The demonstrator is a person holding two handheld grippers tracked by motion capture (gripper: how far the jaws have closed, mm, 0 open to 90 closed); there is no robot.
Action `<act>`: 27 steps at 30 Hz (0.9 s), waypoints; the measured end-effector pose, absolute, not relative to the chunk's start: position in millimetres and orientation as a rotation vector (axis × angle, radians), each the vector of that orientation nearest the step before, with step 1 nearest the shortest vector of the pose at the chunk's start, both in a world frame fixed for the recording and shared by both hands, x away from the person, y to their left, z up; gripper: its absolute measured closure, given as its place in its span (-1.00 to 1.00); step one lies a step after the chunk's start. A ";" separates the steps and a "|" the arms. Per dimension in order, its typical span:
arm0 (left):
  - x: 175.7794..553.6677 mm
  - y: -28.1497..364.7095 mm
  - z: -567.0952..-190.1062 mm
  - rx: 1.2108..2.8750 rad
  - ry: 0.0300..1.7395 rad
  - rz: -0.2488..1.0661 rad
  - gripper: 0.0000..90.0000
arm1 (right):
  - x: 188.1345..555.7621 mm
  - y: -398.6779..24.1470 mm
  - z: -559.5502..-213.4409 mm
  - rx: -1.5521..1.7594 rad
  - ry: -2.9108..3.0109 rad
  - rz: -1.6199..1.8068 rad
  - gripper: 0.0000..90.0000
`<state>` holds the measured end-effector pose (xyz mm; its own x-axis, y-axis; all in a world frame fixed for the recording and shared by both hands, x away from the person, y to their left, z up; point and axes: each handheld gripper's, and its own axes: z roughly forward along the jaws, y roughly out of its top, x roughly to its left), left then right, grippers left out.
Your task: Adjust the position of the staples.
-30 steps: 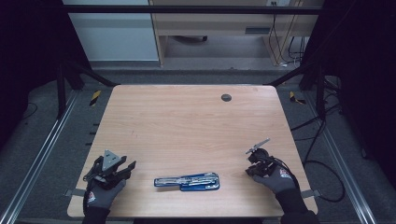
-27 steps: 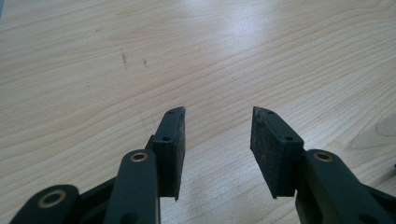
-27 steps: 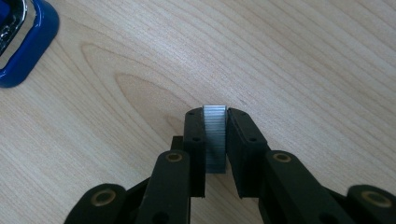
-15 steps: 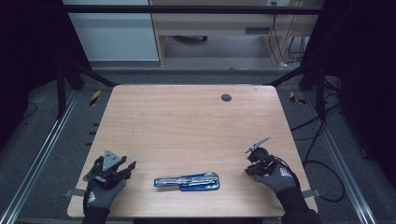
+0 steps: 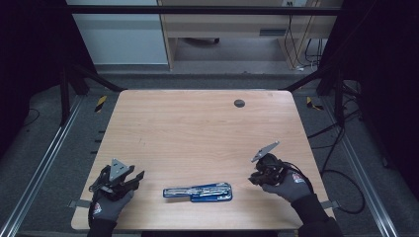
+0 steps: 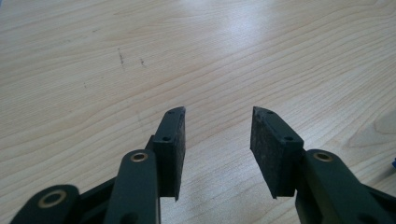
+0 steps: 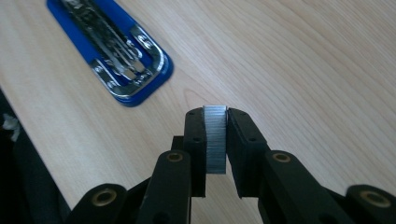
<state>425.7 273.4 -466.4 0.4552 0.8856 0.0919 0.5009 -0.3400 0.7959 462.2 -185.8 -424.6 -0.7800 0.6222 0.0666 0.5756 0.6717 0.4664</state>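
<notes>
Since a second ago almost nothing has moved: from above, both hands rest where they were at the near edge of the pale wooden surface, the blue-and-chrome opened stapler lying flat between them. The left tongs stand spread over bare wood. The right tongs pinch a grey strip of staples, probably ready for loading.
</notes>
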 end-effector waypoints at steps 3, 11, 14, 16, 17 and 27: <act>425.7 273.2 -466.2 1.995 1.153 0.692 0.24 | 462.4 -180.6 -420.1 0.942 2.789 0.747 0.74; 425.7 273.1 -466.4 1.996 1.151 0.692 0.24 | 462.9 -168.4 -406.2 0.817 2.833 0.835 0.74; 425.8 272.8 -466.4 1.998 1.150 0.690 0.24 | 464.2 -162.5 -400.4 0.762 2.846 0.864 0.74; 425.8 272.9 -466.5 1.998 1.149 0.690 0.24 | 465.1 -157.5 -397.3 0.720 2.854 0.867 0.74; 425.8 272.9 -466.5 1.997 1.150 0.690 0.24 | 465.8 -155.0 -396.0 0.702 2.861 0.871 0.74; 425.9 272.2 -466.8 2.003 1.145 0.687 0.24 | 473.3 -128.0 -386.2 0.536 2.933 0.875 0.74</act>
<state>425.9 272.2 -466.8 0.4639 0.8808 0.0947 0.4986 -0.3480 0.7939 473.3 -128.0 -386.2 -0.9398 0.3355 0.0646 0.3160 0.7819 0.5374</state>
